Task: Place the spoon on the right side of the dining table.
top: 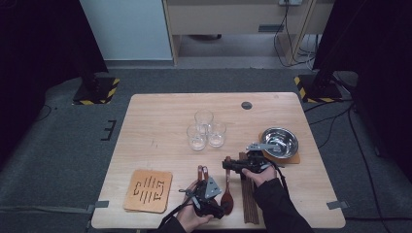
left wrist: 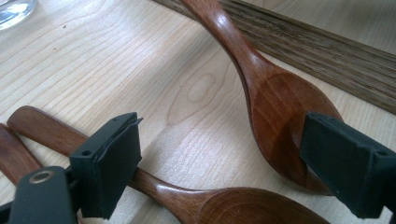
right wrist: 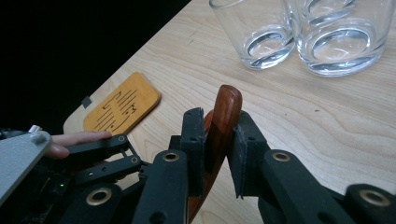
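Note:
A dark wooden spoon lies near the table's front edge. My right gripper is shut on the tip of its handle, one pad on each side. The spoon's bowl sits against the right jaw of my left gripper. That left gripper is open and hangs low over the wood. A second wooden spoon lies under it, its handle passing beneath the left jaw. More reddish handles stick out beyond the left hand.
Dark chopsticks lie just right of the spoon. Three empty glasses stand mid-table and show close ahead in the right gripper view. A steel bowl rests on a mat at the right. An orange coaster lies front left.

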A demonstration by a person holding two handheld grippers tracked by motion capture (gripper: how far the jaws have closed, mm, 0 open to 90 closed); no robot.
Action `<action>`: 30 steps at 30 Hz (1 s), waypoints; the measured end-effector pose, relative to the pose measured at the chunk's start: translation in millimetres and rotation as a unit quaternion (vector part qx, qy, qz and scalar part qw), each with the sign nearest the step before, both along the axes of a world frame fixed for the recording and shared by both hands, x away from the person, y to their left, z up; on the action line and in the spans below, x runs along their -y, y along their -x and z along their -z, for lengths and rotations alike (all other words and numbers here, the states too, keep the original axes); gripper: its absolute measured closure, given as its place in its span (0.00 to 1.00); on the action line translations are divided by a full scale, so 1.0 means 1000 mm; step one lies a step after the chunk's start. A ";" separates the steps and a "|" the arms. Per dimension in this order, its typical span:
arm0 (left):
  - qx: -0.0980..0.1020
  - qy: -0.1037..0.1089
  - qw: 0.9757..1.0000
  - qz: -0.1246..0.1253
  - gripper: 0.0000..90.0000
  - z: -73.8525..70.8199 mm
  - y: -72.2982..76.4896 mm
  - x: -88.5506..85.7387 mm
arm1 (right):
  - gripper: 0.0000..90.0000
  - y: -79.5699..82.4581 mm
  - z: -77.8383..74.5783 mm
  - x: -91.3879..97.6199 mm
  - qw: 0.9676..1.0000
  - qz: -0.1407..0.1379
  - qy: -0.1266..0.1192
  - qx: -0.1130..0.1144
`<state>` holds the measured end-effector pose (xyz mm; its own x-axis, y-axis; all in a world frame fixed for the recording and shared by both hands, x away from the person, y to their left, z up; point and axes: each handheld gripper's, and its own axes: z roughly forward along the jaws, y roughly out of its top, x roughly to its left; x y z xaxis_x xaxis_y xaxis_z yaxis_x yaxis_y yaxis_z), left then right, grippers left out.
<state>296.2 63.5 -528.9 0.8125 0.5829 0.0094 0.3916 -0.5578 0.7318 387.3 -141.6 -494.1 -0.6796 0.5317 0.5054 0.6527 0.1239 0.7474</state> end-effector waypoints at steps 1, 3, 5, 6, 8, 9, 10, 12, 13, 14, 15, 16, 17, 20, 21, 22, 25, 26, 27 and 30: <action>0.000 0.001 1.000 0.000 0.13 0.000 0.000 0.000 | 0.87 0.000 0.000 0.000 1.000 0.000 -0.001 0.001; 0.000 0.001 1.000 0.000 0.13 0.000 0.000 0.000 | 0.88 0.000 0.000 0.000 1.000 0.000 -0.004 0.001; 0.000 0.002 1.000 0.000 0.13 0.000 0.000 0.000 | 0.88 0.000 -0.001 0.000 1.000 -0.001 -0.007 0.000; -0.001 0.002 1.000 0.000 0.13 0.000 0.000 0.000 | 0.88 0.001 -0.001 0.000 1.000 -0.001 -0.009 0.000; -0.001 0.002 1.000 0.000 0.13 0.000 -0.001 -0.001 | 0.89 0.001 -0.002 0.001 1.000 -0.001 -0.012 0.000; -0.001 0.002 1.000 0.000 0.13 0.000 -0.001 -0.001 | 0.89 0.001 -0.003 0.001 1.000 -0.002 -0.014 -0.001; -0.001 0.002 1.000 0.000 0.13 0.000 -0.001 -0.001 | 0.90 0.001 -0.003 0.001 1.000 -0.001 -0.016 -0.001; -0.001 0.003 1.000 -0.001 0.13 0.000 -0.001 -0.001 | 0.90 0.001 -0.004 0.002 1.000 -0.001 -0.020 -0.001; -0.001 0.003 1.000 -0.001 0.13 0.000 -0.001 -0.001 | 0.91 0.002 -0.004 0.002 1.000 -0.001 -0.022 -0.002; -0.002 0.004 1.000 -0.001 0.13 0.000 -0.001 -0.001 | 0.91 0.002 -0.005 0.002 1.000 -0.002 -0.023 -0.002; -0.002 0.004 1.000 -0.001 0.13 0.000 -0.001 -0.001 | 0.91 0.002 -0.005 0.001 1.000 -0.002 -0.024 -0.002; -0.002 0.004 1.000 -0.001 0.13 0.000 -0.001 -0.001 | 0.91 0.002 -0.005 0.001 1.000 -0.003 -0.025 -0.003; -0.002 0.004 1.000 -0.001 0.13 0.000 -0.001 -0.001 | 0.91 0.003 -0.006 0.001 1.000 -0.003 -0.026 -0.002; -0.002 0.003 1.000 -0.002 0.13 0.000 -0.002 -0.002 | 0.92 0.003 -0.007 0.002 1.000 -0.002 -0.028 0.000; -0.002 0.003 1.000 -0.002 0.13 0.000 -0.002 -0.002 | 0.92 0.003 -0.008 0.002 1.000 -0.002 -0.029 0.000; -0.002 0.003 1.000 -0.001 0.14 0.000 -0.002 -0.002 | 0.92 0.003 -0.008 0.002 1.000 -0.001 -0.031 -0.001; -0.002 0.002 1.000 -0.001 0.14 0.000 -0.002 -0.002 | 0.92 0.003 -0.008 0.003 0.999 0.000 -0.032 0.001; -0.002 0.002 1.000 -0.001 0.14 0.000 -0.002 -0.002 | 0.92 0.003 -0.008 0.003 0.999 0.001 -0.032 0.002; -0.002 0.002 1.000 -0.001 0.14 0.000 -0.002 -0.002 | 0.92 0.003 -0.009 0.003 0.999 0.001 -0.033 0.001; -0.002 0.001 1.000 0.000 0.14 0.000 -0.002 -0.002 | 0.93 0.004 -0.010 0.003 0.999 0.001 -0.034 0.002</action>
<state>298.0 65.1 -529.2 0.8123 0.5832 0.0059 0.3941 -0.5563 0.7316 383.7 -144.6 -484.3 -0.6810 0.4978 0.5371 0.6495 0.0718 0.7570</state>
